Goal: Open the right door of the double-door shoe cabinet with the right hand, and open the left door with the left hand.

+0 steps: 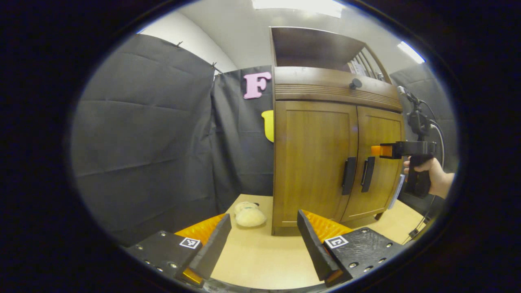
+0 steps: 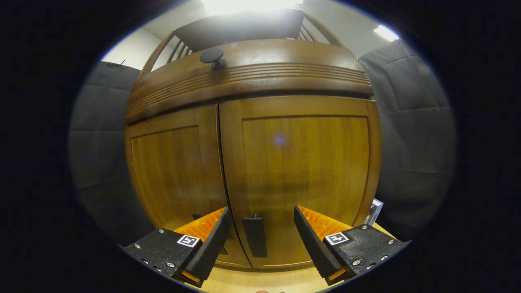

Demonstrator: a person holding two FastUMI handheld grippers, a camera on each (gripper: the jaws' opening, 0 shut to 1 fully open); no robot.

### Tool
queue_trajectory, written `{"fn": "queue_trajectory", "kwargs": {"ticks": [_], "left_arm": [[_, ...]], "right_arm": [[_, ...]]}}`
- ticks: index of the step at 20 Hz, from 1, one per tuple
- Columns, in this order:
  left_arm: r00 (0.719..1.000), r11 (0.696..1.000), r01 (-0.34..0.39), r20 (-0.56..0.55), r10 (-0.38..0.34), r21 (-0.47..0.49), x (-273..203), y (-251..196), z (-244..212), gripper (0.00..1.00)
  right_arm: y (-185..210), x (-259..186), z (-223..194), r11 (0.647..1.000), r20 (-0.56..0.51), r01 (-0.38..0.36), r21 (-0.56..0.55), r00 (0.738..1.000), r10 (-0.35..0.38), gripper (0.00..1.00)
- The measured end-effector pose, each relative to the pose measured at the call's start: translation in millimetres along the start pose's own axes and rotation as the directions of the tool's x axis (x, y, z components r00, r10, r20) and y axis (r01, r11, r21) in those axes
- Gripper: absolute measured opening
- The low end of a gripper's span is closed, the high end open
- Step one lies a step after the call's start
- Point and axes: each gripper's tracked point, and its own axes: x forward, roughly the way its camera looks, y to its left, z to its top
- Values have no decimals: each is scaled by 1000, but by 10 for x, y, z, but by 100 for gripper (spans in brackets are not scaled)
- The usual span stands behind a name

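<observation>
Both cabinet [image 1: 333,162] doors are shut, and it sits on the bench [image 1: 260,256]. Right gripper [image 2: 260,236] is right up at the right door, jaws wide open either side of its handle [image 2: 255,236], not touching. Left gripper [image 1: 263,240] hangs back, jaws open, with a plush toy [image 1: 249,214] just left of the cabinet.

No word, brand or number can be read here. Each finger block of the left gripper [image 1: 264,240] carries a small square black-and-white marker tag [image 1: 190,243], a coded pattern rather than lettering; the right gripper [image 2: 260,240] bears the same kind of tags [image 2: 336,238]. A white slip [image 1: 397,191] hanging at the right side of the shoe cabinet [image 1: 313,162] and a small box [image 2: 374,211] beside it show print too small to make out.
</observation>
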Motion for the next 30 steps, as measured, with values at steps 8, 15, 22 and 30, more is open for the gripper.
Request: {"fn": "queue_trajectory", "kwargs": {"ticks": [8,15,22,30], "left_arm": [[997,996,40,-65,-45,-81,277,-238,-139,99],[998,999,36,-56,-37,-20,269,-225,-97,94],[997,997,63,-33,-64,-36,199,-345,-30,99],[993,993,117,-5,-117,-11,74,-646,40,94]], "right_arm": [[35,372,-370,1000,-86,10,-26,996,-12,92],[195,313,-309,998,-100,1,-64,995,-7,50],[156,296,-229,999,-136,-40,-1,990,39,30],[175,306,-186,996,-136,-90,8,987,90,28]]}}
